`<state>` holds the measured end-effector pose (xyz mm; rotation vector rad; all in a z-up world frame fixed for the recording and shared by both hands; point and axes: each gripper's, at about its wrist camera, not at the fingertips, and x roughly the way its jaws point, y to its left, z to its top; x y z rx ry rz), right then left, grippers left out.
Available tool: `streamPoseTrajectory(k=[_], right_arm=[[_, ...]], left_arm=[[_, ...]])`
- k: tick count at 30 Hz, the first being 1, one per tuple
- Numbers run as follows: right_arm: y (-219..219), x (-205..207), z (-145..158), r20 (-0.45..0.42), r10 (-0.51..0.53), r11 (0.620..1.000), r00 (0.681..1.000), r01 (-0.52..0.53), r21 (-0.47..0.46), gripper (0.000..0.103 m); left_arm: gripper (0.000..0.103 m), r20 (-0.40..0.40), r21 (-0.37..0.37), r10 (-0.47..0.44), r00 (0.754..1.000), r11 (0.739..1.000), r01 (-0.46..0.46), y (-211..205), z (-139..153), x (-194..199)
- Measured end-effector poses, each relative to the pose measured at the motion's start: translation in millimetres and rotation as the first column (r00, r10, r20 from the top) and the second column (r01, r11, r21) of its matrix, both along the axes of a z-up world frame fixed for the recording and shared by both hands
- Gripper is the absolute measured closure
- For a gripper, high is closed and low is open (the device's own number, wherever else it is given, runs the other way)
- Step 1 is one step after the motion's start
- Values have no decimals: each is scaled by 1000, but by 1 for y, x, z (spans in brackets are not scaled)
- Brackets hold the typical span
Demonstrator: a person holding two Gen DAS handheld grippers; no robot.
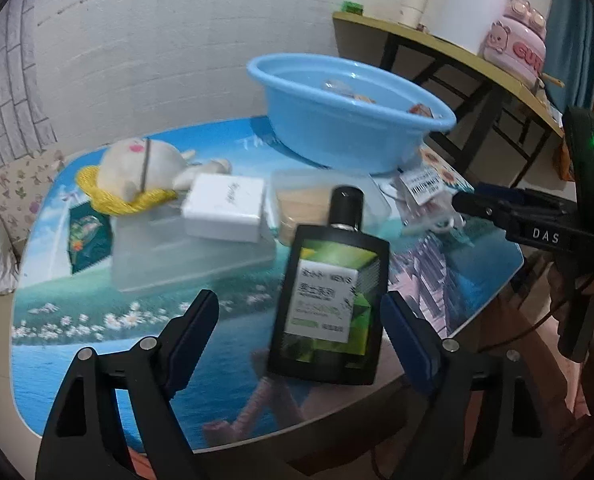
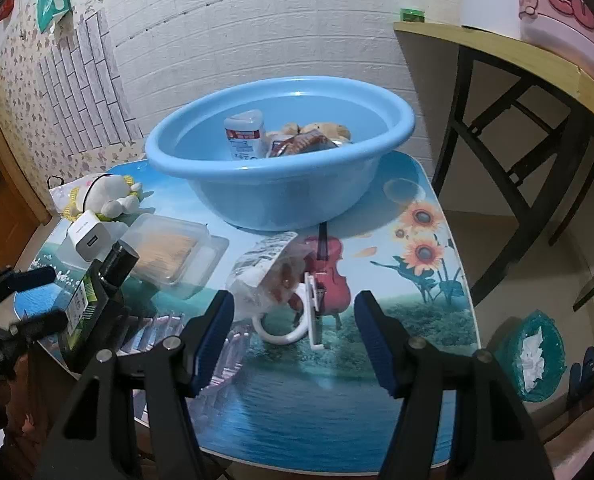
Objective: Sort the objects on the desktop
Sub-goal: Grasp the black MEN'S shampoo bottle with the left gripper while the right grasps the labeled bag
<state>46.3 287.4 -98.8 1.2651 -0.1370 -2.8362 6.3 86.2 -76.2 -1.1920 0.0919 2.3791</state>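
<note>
Left fingers (image 1: 301, 344): yours stand wide around the black bottle (image 1: 331, 300), clear of its sides.
Bottle: upright on the table (image 1: 97, 344); label reads "MEN'S".
Right fingers (image 2: 293, 340): yours gape, empty, above the table.
Right gripper body: "DAS".

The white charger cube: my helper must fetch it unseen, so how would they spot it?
Find the blue basin on the table. In front of it, the white charger cube sits atop a clear plastic box, beside the plush toy. It is the only plain white block there.
</note>
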Motion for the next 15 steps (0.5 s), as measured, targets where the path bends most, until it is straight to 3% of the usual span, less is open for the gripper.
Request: streamPoseTrajectory(k=[9,13,15], right_arm=[[-16,-8,0,-4,40,999,999,-40,-5,41],[-23,-14,2,-19,63,998,998,-63,2,41],[-24,-18,0,-14,67,998,998,-67,4,41]], left_arm=[[20,33,-29,-60,998,998,60,20,-17,2],[40,30,-51,-67,997,996,69,23,-20,2],[40,35,-43,-72,997,996,73,22,-20,2]])
